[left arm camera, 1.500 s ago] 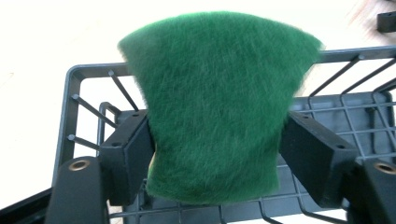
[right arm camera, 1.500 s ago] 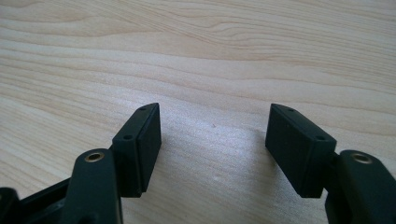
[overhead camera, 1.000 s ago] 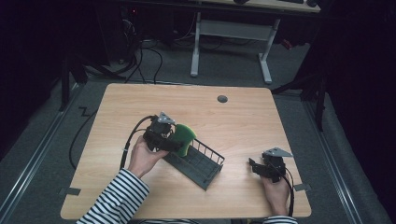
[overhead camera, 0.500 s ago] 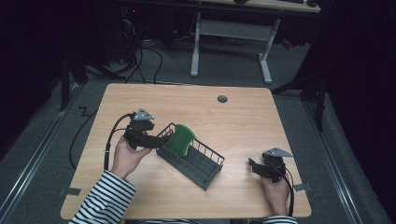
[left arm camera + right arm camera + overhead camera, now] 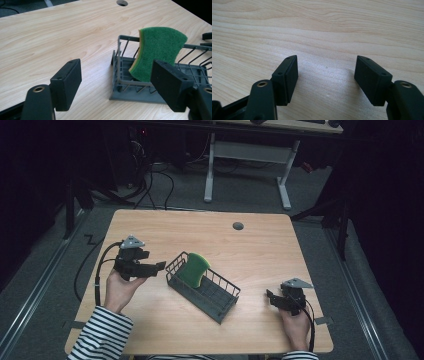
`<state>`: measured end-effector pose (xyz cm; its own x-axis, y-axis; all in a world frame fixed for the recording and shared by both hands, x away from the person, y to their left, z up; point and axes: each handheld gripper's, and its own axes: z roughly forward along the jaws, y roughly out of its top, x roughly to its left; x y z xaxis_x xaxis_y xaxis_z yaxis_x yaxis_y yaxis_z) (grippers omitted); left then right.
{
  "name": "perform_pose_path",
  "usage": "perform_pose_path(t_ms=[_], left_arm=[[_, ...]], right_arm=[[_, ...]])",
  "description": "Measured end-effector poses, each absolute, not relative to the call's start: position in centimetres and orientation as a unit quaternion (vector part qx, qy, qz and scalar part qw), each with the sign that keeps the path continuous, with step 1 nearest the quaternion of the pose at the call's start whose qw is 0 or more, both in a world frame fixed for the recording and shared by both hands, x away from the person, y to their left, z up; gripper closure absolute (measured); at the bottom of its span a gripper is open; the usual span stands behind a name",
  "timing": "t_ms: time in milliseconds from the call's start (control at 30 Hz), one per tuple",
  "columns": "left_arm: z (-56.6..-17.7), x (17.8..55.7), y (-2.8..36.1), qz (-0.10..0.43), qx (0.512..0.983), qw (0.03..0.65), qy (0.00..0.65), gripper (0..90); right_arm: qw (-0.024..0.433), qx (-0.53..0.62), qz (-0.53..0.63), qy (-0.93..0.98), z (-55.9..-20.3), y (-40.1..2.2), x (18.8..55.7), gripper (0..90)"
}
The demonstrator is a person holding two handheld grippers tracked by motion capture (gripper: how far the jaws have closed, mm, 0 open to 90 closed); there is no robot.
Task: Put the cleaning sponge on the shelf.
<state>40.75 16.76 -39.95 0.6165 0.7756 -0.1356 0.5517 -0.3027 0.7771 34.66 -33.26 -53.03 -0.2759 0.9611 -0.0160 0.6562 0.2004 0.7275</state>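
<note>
A green sponge with a yellow edge [image 5: 194,269] [image 5: 160,50] stands on edge, leaning in the left end of a dark wire rack [image 5: 220,302] [image 5: 130,93] in the middle of the wooden table. My left gripper [image 5: 159,266] [image 5: 116,72] is just left of the rack and apart from it. It is open, its jaws have just been closing, and nothing is between them. My right gripper [image 5: 270,296] [image 5: 325,67] rests low over bare wood near the table's front right, open and holding nothing.
A round cable hole [image 5: 238,226] [image 5: 122,3] sits near the table's far edge. A black cable [image 5: 97,270] trails from the left gripper off the table's left side. Behind the table stand another desk's white legs [image 5: 210,165] and floor cables.
My left gripper has drawn back to the left, away from the sponge, which stays leaning in the rack. The right hand has kept still.
</note>
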Motion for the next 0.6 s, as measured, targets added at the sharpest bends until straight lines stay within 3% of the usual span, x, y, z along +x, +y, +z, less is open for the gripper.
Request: perform_pose_path(t_ms=[600], left_arm=[[-41.6, 39.2, 22.3, 0.142, 0.761, 0.426, 0.469, 25.8]], right_arm=[[0.244, 0.551, 0.312, 0.735, -53.0, -33.3, 34.7, 35.9]])
